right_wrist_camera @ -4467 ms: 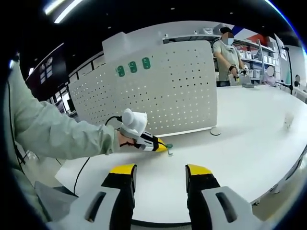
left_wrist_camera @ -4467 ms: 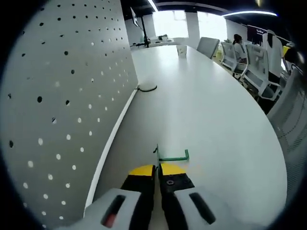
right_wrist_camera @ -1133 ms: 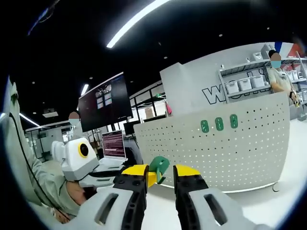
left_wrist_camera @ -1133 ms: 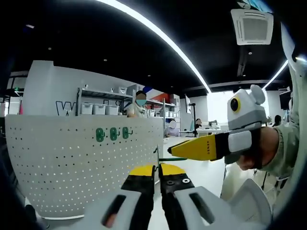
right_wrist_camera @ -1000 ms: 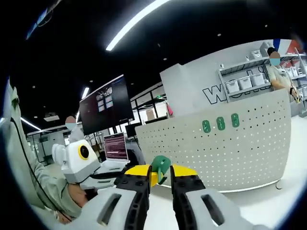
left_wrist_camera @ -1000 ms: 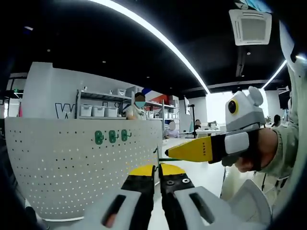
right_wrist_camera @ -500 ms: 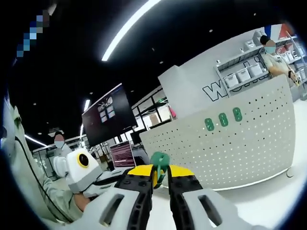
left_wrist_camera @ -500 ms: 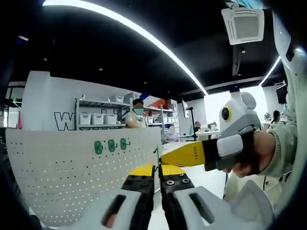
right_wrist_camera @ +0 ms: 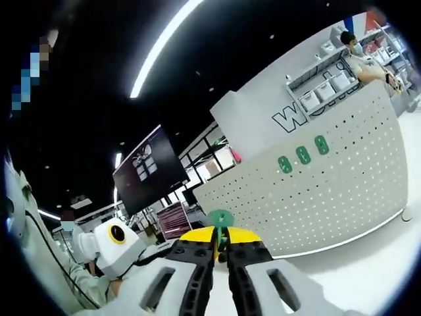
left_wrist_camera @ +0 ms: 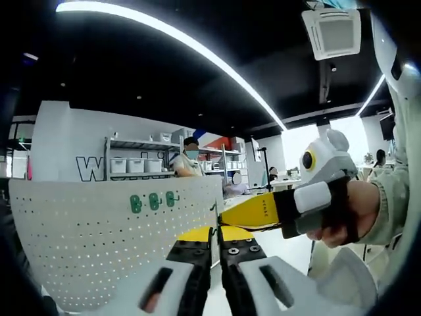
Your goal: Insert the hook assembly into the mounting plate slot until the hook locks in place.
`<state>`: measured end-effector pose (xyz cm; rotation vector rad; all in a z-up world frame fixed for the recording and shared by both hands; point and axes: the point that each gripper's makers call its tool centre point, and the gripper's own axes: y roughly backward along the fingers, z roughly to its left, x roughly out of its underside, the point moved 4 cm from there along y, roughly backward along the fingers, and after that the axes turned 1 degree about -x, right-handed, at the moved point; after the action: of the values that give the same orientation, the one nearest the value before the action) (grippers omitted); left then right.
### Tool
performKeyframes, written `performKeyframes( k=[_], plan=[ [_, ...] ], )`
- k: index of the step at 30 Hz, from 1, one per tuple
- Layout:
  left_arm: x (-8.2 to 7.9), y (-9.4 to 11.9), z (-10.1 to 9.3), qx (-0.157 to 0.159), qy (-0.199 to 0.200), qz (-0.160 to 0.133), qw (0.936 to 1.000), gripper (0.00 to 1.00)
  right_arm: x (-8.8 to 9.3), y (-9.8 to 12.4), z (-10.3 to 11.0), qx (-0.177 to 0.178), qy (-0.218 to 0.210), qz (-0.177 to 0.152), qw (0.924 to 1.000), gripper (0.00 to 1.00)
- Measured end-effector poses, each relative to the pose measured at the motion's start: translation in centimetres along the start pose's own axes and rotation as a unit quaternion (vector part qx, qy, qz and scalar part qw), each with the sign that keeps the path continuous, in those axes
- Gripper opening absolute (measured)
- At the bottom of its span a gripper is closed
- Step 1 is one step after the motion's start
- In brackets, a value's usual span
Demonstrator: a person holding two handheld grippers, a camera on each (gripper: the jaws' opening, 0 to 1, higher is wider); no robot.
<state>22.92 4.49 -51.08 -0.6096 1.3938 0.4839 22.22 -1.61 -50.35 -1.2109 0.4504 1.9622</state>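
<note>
Green hook assembly held up in the air between both grippers, in front of the white pegboard.

In the left gripper view, the left gripper (left_wrist_camera: 216, 232) is seen rising from 6 o'clock with its yellow-tipped jaws pressed together on the thin vertical edge of the green hook assembly (left_wrist_camera: 214, 214). The right gripper (left_wrist_camera: 227, 218) is reached in from 3 o'clock, lying nearly level, gripped by a person's hand (left_wrist_camera: 352, 214) in a pale sleeve, its yellow tip met at the same part. In the right gripper view, the right gripper (right_wrist_camera: 220, 245) is closed on the hook assembly (right_wrist_camera: 220, 219), whose round green end stands above the jaws; the left gripper's body (right_wrist_camera: 118, 245) lies at 8 o'clock. The pegboard (right_wrist_camera: 329, 191) with three green hooks (right_wrist_camera: 302, 155) is seen at 3 o'clock.
</note>
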Motion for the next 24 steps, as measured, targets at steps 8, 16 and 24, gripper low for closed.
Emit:
performKeyframes(
  k=[8, 16, 24],
  plan=[
    [0.15, 0.01, -0.36, 0.004, 0.005, 0.001, 1.0000, 0.04, -0.05, 0.15, 0.44, 0.005, 0.033, -0.002, 0.9994, 0.01],
    [0.30, 0.12, -0.44, 0.005, 0.010, 0.004, 0.9999, 0.05, 0.07, 0.23, 0.47, 0.006, 0.037, 0.001, 0.9993, 0.01],
    [0.86, 0.40, -0.30, 0.002, 0.022, 0.019, 0.9996, 0.09, 0.01, 0.22, 0.26, 0.011, 0.040, 0.000, 0.9991, 0.01]
  ],
)
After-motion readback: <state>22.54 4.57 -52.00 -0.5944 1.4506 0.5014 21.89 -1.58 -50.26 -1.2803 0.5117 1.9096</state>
